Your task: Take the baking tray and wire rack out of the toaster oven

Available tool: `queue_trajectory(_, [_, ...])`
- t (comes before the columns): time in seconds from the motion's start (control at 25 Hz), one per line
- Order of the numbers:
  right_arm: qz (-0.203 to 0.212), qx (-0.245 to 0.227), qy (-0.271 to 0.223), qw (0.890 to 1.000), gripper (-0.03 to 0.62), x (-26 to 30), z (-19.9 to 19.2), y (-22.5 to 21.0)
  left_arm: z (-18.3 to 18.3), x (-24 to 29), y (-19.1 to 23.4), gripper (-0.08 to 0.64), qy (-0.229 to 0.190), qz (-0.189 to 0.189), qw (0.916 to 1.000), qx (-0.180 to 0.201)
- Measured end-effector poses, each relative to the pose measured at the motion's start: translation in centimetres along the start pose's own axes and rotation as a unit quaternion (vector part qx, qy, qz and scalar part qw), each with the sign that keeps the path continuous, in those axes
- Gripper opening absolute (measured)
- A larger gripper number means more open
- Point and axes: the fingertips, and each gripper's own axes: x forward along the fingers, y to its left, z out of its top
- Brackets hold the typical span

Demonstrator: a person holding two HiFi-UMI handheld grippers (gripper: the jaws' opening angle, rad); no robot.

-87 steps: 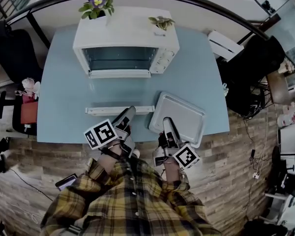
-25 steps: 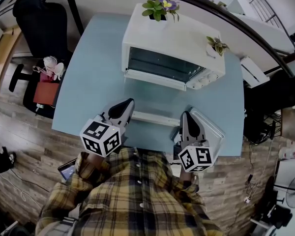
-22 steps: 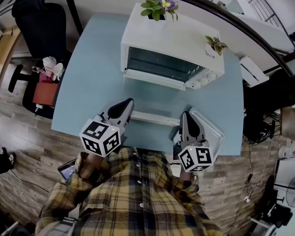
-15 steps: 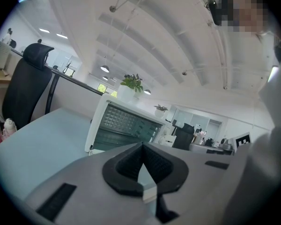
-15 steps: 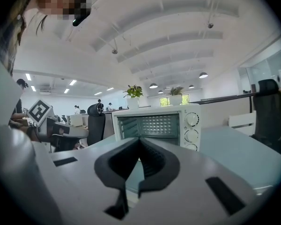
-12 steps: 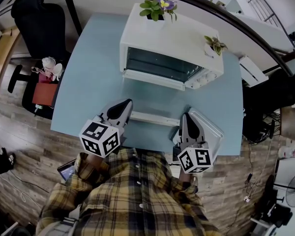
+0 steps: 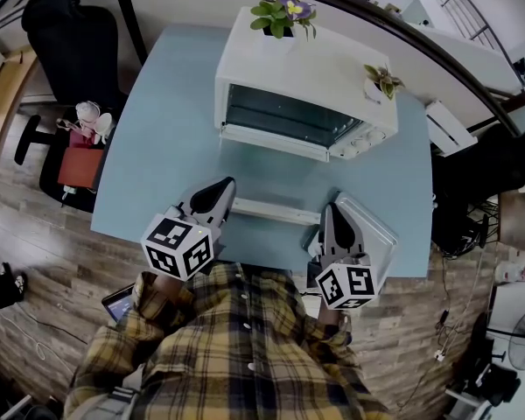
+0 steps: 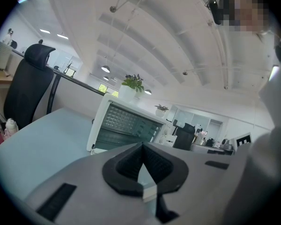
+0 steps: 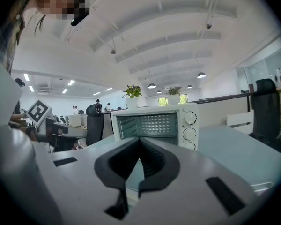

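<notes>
Left tool (image 7: 222, 186), right tool (image 7: 331, 210) shut; wire rack (image 7: 276, 210) between.

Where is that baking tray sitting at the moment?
In the head view the baking tray lies at the blue table's front right corner, just right of the wire rack, its left part hidden by the right claw.

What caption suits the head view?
Left claw and right claw shut; wire rack and baking tray on table before toaster oven.
</notes>
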Motion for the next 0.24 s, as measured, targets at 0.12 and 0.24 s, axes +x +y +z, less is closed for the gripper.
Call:
queue_trajectory(0.12, [-0.001, 0.003, 0.001, 1.0, 0.003, -0.11, -0.06, 0.05, -0.02, -0.16, -0.05, -0.011, 0.0, 0.001, 1.0, 0.0])
queue_trajectory(0.24, [-0.002, 0.007, 0.002, 1.0, 0.003, -0.22, -0.15, 0.14, -0.06, -0.34, -0.06, -0.011, 0.0, 0.002, 1.0, 0.0])
